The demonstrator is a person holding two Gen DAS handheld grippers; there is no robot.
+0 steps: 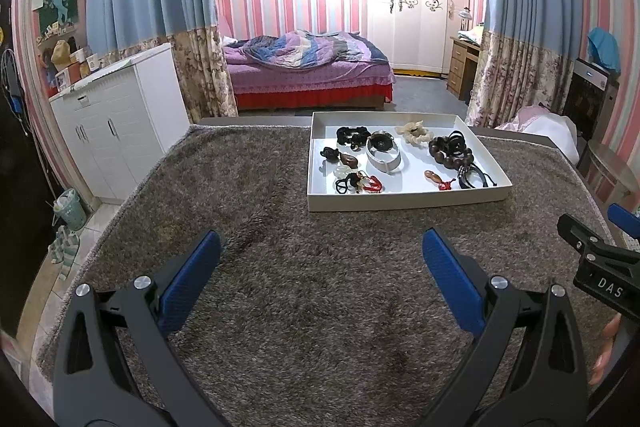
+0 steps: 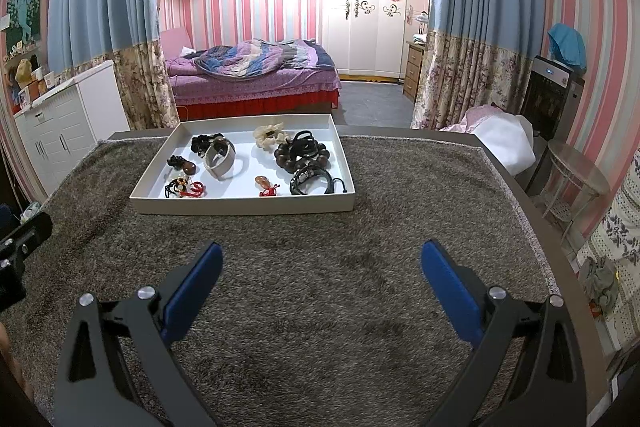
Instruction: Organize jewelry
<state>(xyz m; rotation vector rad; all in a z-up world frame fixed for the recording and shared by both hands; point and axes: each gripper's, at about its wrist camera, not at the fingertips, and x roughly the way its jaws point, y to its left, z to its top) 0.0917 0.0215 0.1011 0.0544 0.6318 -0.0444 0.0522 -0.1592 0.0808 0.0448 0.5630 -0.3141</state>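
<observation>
A shallow white tray (image 1: pixel 408 200) (image 2: pixel 240 205) lies on the grey shaggy rug, at its far edge. It holds several pieces of jewelry: a dark wooden bead bracelet (image 1: pixel 450 151) (image 2: pixel 300 157), a grey bangle (image 1: pixel 384 159) (image 2: pixel 220 161), a cream flower piece (image 1: pixel 414 133) (image 2: pixel 270 135), black bands and red cord pendants (image 1: pixel 370 185) (image 2: pixel 192 189). My left gripper (image 1: pixel 322 253) is open and empty above the rug, short of the tray. My right gripper (image 2: pixel 322 261) is open and empty, also short of the tray.
The rug (image 1: pixel 300 287) covers a table with a grey edge (image 2: pixel 512 179). The right gripper's body (image 1: pixel 600 263) shows at the right in the left wrist view. A white cabinet (image 1: pixel 116 123), a bed (image 1: pixel 308 71) and curtains stand beyond.
</observation>
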